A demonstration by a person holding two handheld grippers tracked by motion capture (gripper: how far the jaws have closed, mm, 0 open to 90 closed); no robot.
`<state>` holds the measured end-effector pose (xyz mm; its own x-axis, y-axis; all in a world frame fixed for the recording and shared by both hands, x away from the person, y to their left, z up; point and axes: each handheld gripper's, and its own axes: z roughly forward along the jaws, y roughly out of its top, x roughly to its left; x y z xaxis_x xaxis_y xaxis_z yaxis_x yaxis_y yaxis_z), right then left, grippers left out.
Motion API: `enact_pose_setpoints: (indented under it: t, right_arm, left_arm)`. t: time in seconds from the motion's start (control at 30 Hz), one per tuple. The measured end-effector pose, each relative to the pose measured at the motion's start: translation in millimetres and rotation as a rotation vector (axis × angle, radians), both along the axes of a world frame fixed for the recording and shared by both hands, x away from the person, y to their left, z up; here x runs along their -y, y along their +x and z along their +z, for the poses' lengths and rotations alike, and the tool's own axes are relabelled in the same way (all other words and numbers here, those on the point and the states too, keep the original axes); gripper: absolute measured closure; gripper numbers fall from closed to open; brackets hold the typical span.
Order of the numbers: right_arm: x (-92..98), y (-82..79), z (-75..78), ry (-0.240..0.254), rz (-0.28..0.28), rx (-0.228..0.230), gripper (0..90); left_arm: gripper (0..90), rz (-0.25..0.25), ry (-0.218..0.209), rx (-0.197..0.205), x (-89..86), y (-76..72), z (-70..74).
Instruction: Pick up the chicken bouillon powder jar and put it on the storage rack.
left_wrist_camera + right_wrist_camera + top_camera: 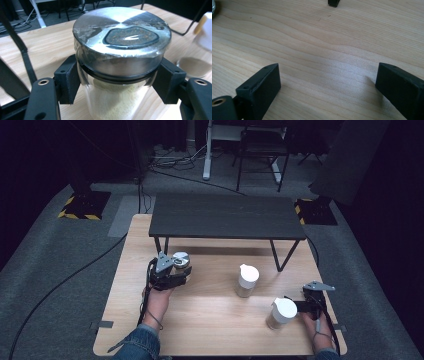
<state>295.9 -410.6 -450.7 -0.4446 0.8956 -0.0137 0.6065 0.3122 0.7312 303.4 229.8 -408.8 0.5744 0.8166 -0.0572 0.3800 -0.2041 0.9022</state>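
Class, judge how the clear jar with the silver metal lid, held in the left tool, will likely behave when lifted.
The clear jar with the silver metal lid looks hard and smooth, so it probably stays stiff but may slip. The pale powder inside likely makes it fairly heavy. The left tool grips just under the lid, which should help.

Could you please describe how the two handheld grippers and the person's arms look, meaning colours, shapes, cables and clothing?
The left gripper and the right gripper are black, each topped by a grey three-cornered plate. Their jaws are thick, blocky black pieces; brass-coloured screw holes sit in rounded black arms behind them. A thin dark cable trails from each gripper past the hand. Blue denim sleeves cover the forearms.
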Motion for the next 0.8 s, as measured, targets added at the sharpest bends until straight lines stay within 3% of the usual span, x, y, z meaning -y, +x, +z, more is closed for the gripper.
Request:
enact_pose_setpoints:
  t: [0.37, 0.43, 0.53, 0.67, 0.8]
  right_arm:
    - [0.0, 0.0, 0.0, 0.000, 0.000, 0.000, 5.9]
    - [0.0, 0.0, 0.0, 0.000, 0.000, 0.000, 5.9]
    - [0.0, 0.0, 0.0, 0.000, 0.000, 0.000, 5.9]
    - [0.0, 0.0, 0.1, 0.000, 0.000, 0.000, 5.9]
    - [0.0, 0.0, 0.1, 0.000, 0.000, 0.000, 5.9]
  left_arm:
    - [30.9, -0.050, 0.019, 0.043, 7.9, -4.3, 45.4]
    - [30.9, -0.053, 0.020, 0.044, 8.2, -4.1, 48.4]
    - [30.9, -0.056, 0.051, 0.065, 13.3, -5.7, 65.4]
    - [30.9, -0.065, 0.046, 0.070, 13.7, -4.3, 74.5]
    - [30.9, -0.084, 0.024, 0.067, 13.6, 0.2, 93.9]
